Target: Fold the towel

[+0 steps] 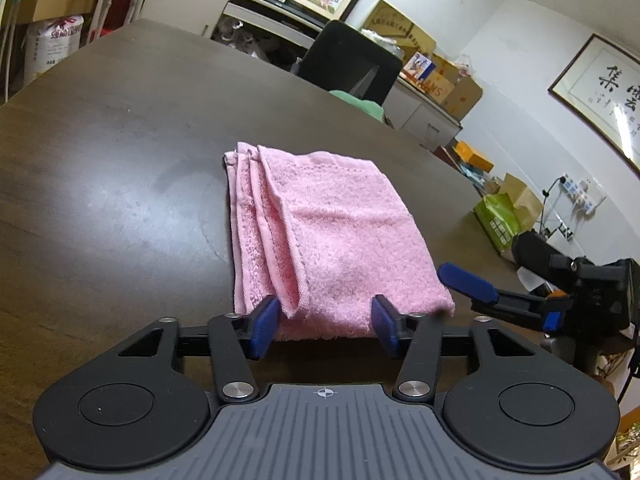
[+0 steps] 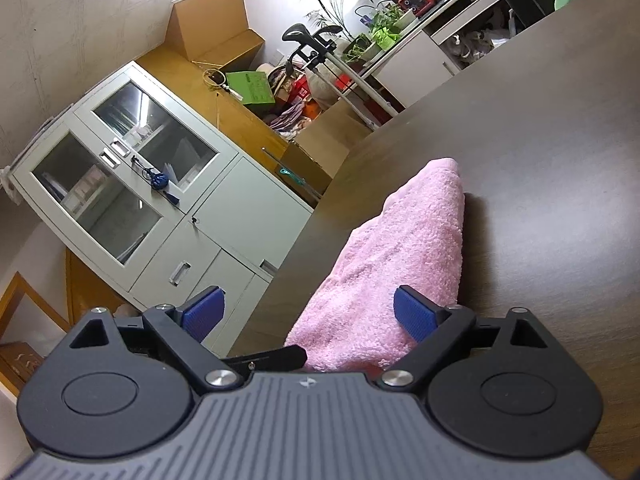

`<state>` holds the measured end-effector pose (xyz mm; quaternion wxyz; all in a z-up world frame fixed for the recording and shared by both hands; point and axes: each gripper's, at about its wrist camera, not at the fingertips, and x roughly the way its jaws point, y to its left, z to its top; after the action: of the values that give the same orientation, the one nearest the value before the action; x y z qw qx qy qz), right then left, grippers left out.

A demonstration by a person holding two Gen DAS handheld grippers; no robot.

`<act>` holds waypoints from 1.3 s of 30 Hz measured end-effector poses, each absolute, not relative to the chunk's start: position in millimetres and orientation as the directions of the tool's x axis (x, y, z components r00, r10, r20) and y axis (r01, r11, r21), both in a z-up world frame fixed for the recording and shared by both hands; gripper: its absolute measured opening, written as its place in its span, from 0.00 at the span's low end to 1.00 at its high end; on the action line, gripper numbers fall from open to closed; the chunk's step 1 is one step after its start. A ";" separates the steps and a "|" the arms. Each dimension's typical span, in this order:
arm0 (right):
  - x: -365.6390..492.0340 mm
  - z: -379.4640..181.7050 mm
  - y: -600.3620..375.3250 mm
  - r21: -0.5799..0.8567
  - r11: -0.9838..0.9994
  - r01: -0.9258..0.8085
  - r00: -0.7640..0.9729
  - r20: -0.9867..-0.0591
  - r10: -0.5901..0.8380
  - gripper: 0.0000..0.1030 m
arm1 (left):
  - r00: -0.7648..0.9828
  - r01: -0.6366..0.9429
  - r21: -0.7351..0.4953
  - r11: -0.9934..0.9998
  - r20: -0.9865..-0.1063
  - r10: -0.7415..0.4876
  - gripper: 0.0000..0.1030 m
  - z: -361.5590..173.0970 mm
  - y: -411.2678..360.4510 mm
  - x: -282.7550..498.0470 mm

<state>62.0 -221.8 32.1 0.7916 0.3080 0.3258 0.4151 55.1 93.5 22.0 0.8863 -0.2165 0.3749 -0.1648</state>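
Lying folded on bench (image 1: 100,168): towel (image 1: 332,232), long axis running away from left tongs (image 1: 326,326); both tongs wide, empty.

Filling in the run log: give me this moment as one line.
towel: folded, flat on table | left gripper: open at near edge | right gripper: open at side

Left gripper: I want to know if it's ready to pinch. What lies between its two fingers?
In the left wrist view, the near edge of the folded pink towel lies between the open left gripper fingers, resting on the dark table.
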 end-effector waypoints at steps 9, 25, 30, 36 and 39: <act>58.2 31.4 -215.9 0.739 0.487 -0.465 0.448 -0.278 0.850 0.92 | 0.730 0.126 -0.426 0.896 -0.571 -0.375 0.09 28.3 90.3 47.7; 57.7 41.5 -216.2 0.712 0.436 -0.550 0.412 -0.222 0.883 0.92 | 0.812 0.051 -0.254 0.966 -0.553 -0.188 0.09 31.2 85.5 32.1; 75.4 44.0 -208.1 0.778 0.349 -0.523 0.336 -0.188 0.923 0.94 | 0.836 0.014 -0.202 0.979 -0.535 -0.122 0.10 33.3 85.0 32.7; 103.7 11.7 -197.7 0.839 0.397 -0.371 0.291 -0.301 0.908 0.92 | 0.797 -0.013 -0.169 0.985 -0.596 -0.092 0.14 24.0 79.8 39.4; 100.9 22.1 -203.4 0.834 0.400 -0.381 0.313 -0.290 0.904 0.93 | 0.800 -0.023 -0.151 0.988 -0.596 -0.072 0.16 24.4 77.4 38.0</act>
<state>100.9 -203.4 22.1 0.7387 0.3332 0.3925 0.4349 38.0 77.4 24.4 0.9457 -0.0754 0.3160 -0.0131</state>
